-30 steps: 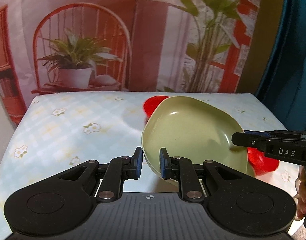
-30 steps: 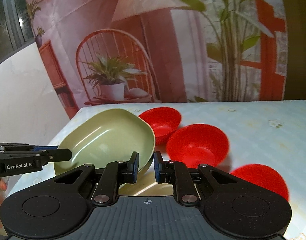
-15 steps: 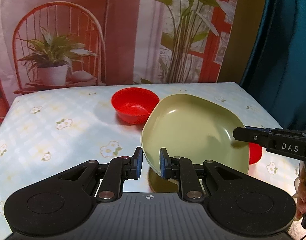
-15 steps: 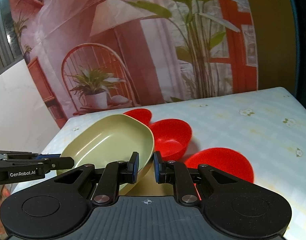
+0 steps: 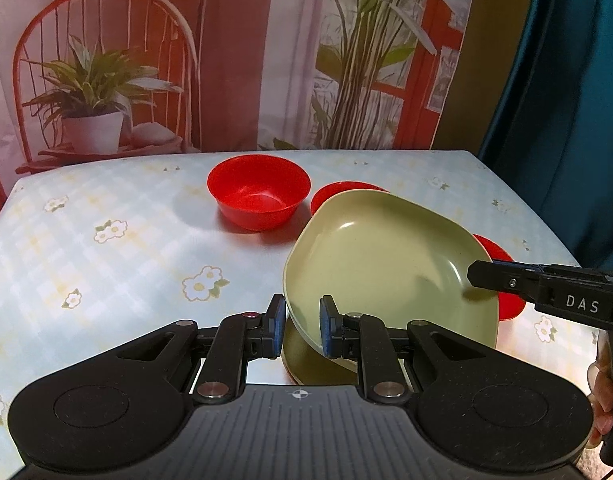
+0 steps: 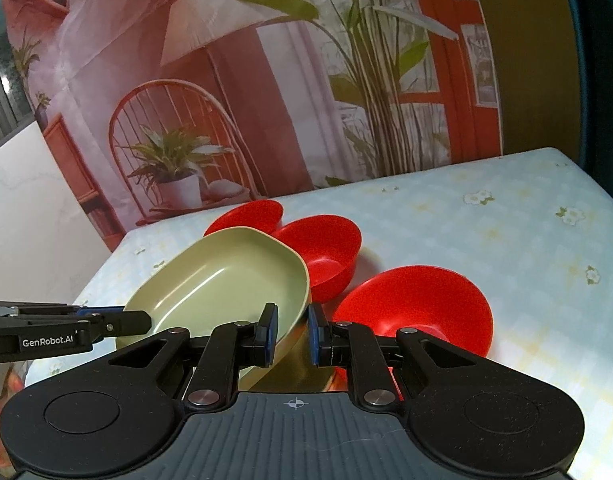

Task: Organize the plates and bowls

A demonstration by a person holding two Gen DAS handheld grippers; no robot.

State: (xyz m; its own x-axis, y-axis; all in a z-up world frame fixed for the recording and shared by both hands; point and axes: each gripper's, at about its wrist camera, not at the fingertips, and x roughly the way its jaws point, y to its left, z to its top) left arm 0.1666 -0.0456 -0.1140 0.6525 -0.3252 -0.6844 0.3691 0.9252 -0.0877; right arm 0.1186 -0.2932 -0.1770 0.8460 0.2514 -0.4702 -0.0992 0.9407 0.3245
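"DAS" on right tongs, "GenRobot.AI" on left tongs

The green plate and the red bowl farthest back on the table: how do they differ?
The green plate is squarish and shallow; the red bowl is round and deep. The plate is tilted, its rim gripped on opposite sides by the left gripper and right gripper; the bowl sits upright on the table, untouched. Both are empty.

My two wrist views look forward, close over the green plate, from its opposite sides; both share it.
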